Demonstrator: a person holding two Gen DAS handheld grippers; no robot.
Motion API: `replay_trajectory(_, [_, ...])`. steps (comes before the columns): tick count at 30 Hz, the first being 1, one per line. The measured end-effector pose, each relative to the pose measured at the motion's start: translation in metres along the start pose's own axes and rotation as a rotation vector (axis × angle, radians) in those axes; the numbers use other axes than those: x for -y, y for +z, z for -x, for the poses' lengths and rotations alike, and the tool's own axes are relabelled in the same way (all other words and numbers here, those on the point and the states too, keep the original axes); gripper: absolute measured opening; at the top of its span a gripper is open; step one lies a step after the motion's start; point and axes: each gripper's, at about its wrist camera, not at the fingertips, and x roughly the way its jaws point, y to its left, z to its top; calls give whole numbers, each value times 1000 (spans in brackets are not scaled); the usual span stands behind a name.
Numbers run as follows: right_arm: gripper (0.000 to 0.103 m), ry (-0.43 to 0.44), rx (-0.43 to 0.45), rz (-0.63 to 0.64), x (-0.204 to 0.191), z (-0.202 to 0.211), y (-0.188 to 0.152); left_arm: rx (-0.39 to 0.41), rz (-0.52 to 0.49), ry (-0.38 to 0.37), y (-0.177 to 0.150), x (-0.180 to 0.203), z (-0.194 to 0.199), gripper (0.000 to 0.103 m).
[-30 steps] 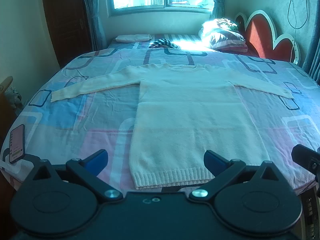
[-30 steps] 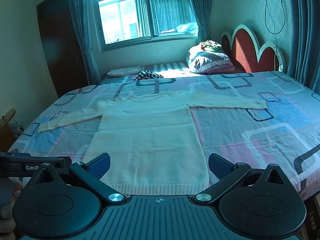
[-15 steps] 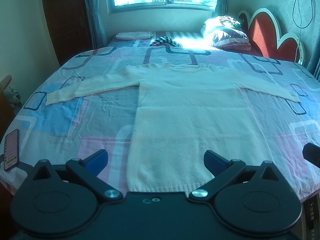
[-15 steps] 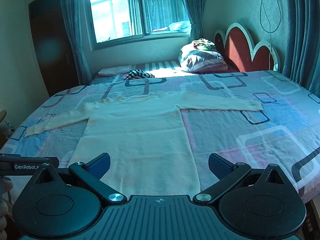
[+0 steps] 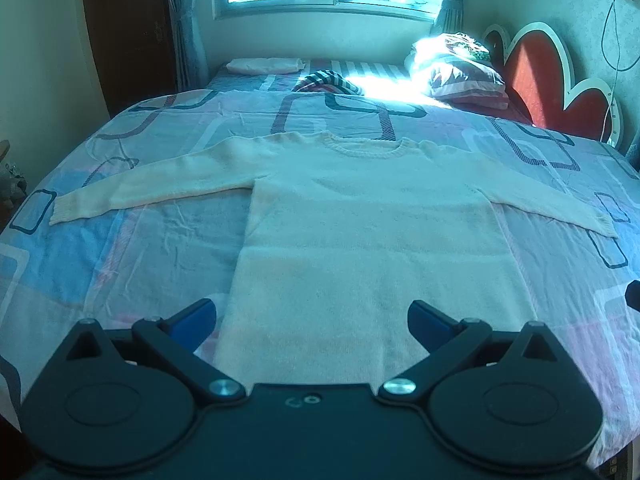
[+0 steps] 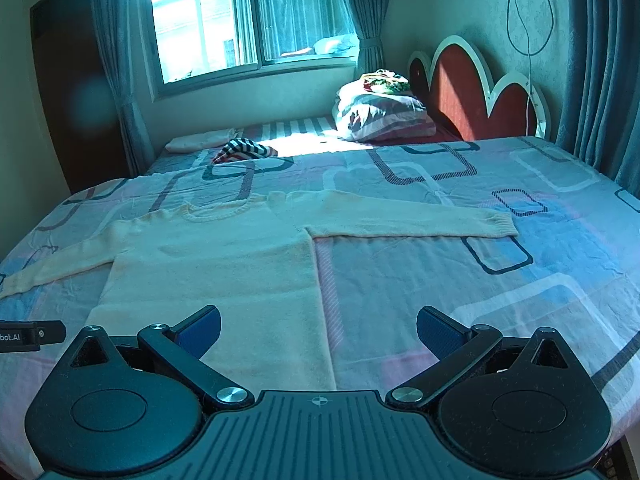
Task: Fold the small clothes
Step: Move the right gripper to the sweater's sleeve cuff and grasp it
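Observation:
A cream knitted sweater [image 5: 368, 232] lies flat on the bed, collar toward the window, both sleeves spread out sideways. It also shows in the right wrist view [image 6: 216, 276]. My left gripper [image 5: 312, 320] is open and empty, above the sweater's lower body, its hem hidden under the gripper. My right gripper [image 6: 319, 326] is open and empty over the sweater's lower right edge. The right sleeve cuff [image 6: 500, 226] lies ahead of it to the right. The left gripper's tip [image 6: 32, 334] shows at the left edge of the right wrist view.
The bed [image 5: 132, 248] has a pink and blue patterned sheet. Near the window lie a striped garment [image 5: 330, 80], a folded white cloth [image 5: 264, 66] and a pillow pile [image 5: 460, 74]. A red headboard [image 6: 476, 92] stands at right, curtains beside it.
Both grippers have moved forward over the bed, so the sweater looks closer and its hem has gone out of sight. Both stay open.

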Motion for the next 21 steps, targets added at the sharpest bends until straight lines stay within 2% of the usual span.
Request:
replay_trajectory(10, [103, 13, -37, -13, 53, -88, 43, -13, 23, 16, 37, 26, -66, 102])
replay_trajectory(15, [103, 20, -64, -35, 83, -137, 57, -44, 33, 61, 57, 41, -108, 100])
replay_trajectory(19, [102, -1, -91, -68, 115, -175, 65, -53, 58, 69, 70, 51, -137, 100])
replay_trajectory(20, [93, -6, -101, -79, 123, -185, 66, -58, 67, 67, 73, 54, -145, 100])
replay_trajectory(21, [76, -14, -119, -95, 133, -195, 68, -61, 73, 64, 75, 56, -152, 100])
